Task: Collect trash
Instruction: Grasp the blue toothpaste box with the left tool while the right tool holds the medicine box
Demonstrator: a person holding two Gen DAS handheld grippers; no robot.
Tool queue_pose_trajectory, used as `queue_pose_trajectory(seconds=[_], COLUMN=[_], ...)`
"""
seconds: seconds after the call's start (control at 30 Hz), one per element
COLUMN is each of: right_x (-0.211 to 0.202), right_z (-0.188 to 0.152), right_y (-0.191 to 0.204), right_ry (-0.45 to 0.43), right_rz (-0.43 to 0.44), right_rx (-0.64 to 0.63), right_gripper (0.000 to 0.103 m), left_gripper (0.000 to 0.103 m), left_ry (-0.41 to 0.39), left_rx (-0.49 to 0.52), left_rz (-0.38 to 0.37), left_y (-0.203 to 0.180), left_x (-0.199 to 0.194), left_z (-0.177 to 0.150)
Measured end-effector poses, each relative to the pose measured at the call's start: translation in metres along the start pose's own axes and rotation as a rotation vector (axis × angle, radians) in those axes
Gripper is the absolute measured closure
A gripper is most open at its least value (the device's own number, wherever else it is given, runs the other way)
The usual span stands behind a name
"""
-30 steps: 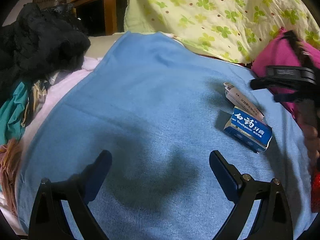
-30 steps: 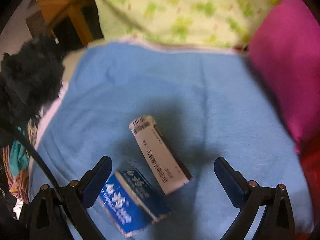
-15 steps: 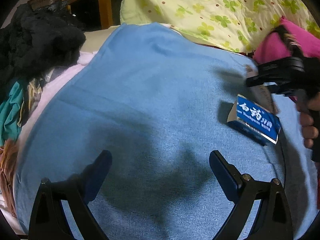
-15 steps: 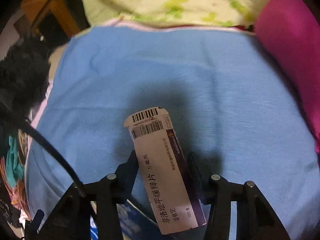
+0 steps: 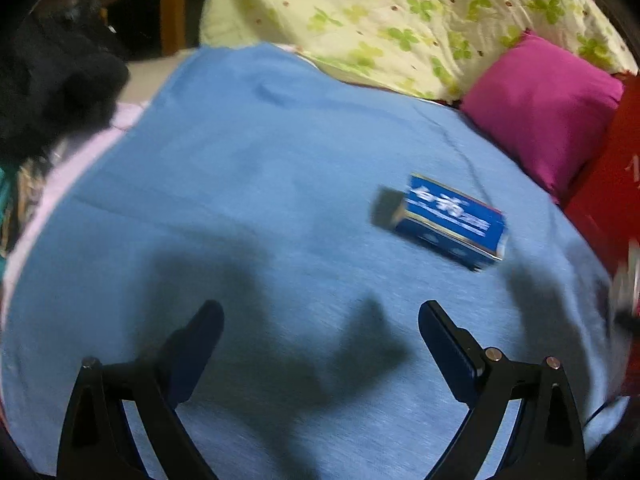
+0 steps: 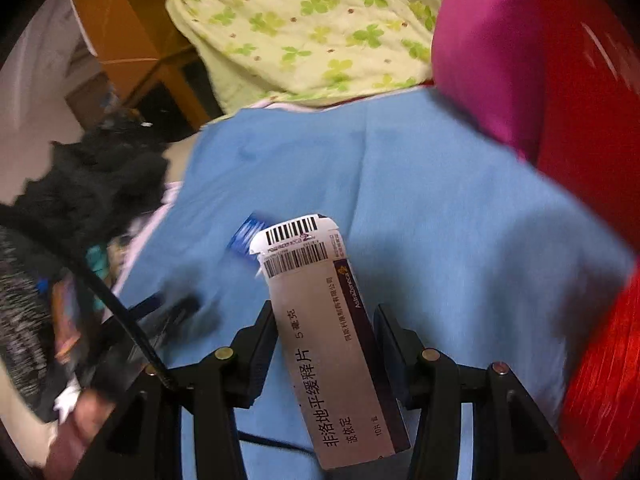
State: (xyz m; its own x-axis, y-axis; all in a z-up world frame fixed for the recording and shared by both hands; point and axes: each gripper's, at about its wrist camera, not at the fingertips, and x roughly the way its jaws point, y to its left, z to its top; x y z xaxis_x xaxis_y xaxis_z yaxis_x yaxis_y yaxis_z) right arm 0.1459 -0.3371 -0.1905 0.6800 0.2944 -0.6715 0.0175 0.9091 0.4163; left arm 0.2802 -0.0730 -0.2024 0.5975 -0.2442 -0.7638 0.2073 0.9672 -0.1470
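My right gripper (image 6: 324, 320) is shut on a long white medicine box (image 6: 332, 344) with barcodes at its far end, held up off the blue blanket (image 6: 440, 220). A corner of the blue toothpaste box (image 6: 244, 234) peeks out behind it. In the left wrist view the same blue toothpaste box (image 5: 452, 220) lies on the blanket (image 5: 260, 200), ahead and to the right of my left gripper (image 5: 320, 316). That gripper hovers open with nothing between its fingers.
A magenta pillow (image 5: 544, 108) and a green-flowered quilt (image 5: 400, 20) bound the far side. Something large and red (image 6: 592, 120) stands at the right. Dark clothes (image 5: 52, 80) are heaped on the left by wooden furniture (image 6: 120, 32). A hand (image 6: 80, 420) shows at lower left.
My right gripper closed on the white medicine box, lifted it off the blanket and swung it right, towards the red thing. The blue box stayed put; the left gripper stayed open.
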Motion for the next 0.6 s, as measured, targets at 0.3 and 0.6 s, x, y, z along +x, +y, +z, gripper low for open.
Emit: queue_pose_trajectory(seconds=[0.3, 0.6], right_x=[-0.015, -0.017], right_z=[-0.043, -0.041], right_y=[-0.022, -0.006], right_ry=[-0.121, -0.131], right_rz=[0.092, 0.133], right_rx=[0.036, -0.046], right_gripper=[0.051, 0.051], left_gripper=[0.006, 0.006], left_ry=[0.120, 0.315], left_rx=[-0.209, -0.468], left_rz=[-0.105, -0.081], left_y=[-0.024, -0.047], left_x=[0.008, 0.070], left_z=[0.051, 0.077])
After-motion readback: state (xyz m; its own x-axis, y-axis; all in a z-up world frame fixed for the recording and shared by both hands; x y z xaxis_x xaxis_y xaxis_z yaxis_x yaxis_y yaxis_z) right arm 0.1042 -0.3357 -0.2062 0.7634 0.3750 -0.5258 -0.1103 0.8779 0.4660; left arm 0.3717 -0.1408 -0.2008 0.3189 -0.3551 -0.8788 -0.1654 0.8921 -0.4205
